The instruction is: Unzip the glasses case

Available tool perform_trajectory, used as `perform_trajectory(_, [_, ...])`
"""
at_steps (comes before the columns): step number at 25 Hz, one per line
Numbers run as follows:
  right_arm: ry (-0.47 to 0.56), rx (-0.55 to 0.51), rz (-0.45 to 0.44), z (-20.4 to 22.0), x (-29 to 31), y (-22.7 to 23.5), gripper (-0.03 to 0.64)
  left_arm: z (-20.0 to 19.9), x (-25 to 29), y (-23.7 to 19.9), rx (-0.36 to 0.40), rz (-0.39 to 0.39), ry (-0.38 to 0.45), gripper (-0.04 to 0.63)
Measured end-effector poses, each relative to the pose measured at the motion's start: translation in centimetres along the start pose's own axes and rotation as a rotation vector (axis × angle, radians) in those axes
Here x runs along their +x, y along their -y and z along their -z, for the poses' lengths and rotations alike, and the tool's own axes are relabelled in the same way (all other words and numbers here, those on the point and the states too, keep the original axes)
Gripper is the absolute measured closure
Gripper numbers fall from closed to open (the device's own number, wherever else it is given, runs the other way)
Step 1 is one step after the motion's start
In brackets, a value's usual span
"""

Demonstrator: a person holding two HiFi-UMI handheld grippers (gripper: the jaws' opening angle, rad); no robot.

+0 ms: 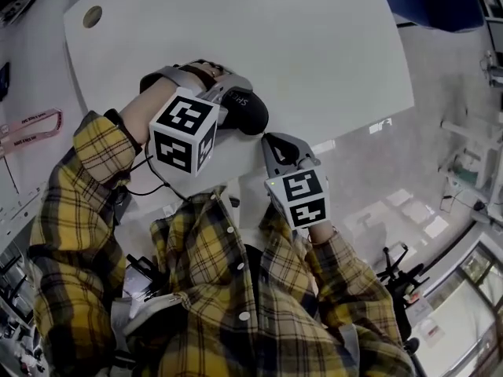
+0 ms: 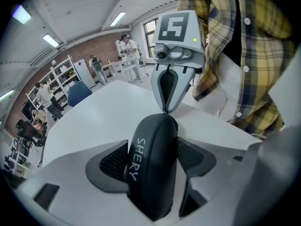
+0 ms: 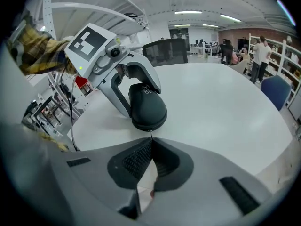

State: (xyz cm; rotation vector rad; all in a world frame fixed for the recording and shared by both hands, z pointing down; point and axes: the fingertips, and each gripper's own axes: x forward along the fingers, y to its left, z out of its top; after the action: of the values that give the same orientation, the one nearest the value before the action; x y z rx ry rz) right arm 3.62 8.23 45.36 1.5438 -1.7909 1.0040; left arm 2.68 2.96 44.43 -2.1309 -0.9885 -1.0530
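The black glasses case (image 1: 245,110) lies on the white table (image 1: 314,53) near its front edge. It stands between the jaws of my left gripper (image 1: 226,100), whose pads (image 2: 113,161) press on both long sides of the case (image 2: 151,164), printed "SHERY". My right gripper (image 1: 266,138) sits at the case's near end. Its jaws meet tip to tip, shut on the small metal zipper pull (image 3: 150,134) that sticks out from the end of the case (image 3: 148,105). In the left gripper view the right gripper (image 2: 165,110) touches the case's far end.
A round cable hole (image 1: 92,16) is at the table's far left corner. A pink lanyard (image 1: 31,124) lies left of the table. The front table edge runs just under both grippers. People, shelves and a blue chair (image 3: 278,89) stand far behind.
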Motion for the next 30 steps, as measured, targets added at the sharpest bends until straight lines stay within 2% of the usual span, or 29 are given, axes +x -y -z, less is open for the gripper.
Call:
perform_trajectory(11, [-0.062, -0.34, -0.119, -2.1, 0.0, 3.4, 0.618, -0.6, -0.2, -0.2, 0.029, -0.04, -0.024, 0.276])
perform_trajectory(16, [-0.109, -0.518, -0.164, -4.4, 1.5, 3.9, 0.618, 0.0, -0.3, -0.3, 0.038, -0.048, -0.036, 0.276])
perform_trajectory(19, [-0.108, -0.589, -0.183, -5.4, 2.7, 3.3, 0.618, 0.1, -0.3, 0.0, 0.027, -0.07, -0.04, 0.275])
perform_trajectory(25, [-0.108, -0.598, -0.225, -4.7, 2.2, 3.5, 0.618, -0.1, -0.5, -0.6, -0.089, -0.157, -0.104, 0.252])
perform_trajectory(28, [-0.106, -0.558, -0.224, -4.1, 2.1, 3.6, 0.618, 0.2, -1.5, -0.9, -0.21, -0.198, -0.103, 0.236])
perform_trajectory(30, [-0.104, -0.508, -0.23, -3.3, 1.9, 3.3, 0.618, 0.1, -2.8, -1.1, -0.337, -0.237, -0.065, 0.236])
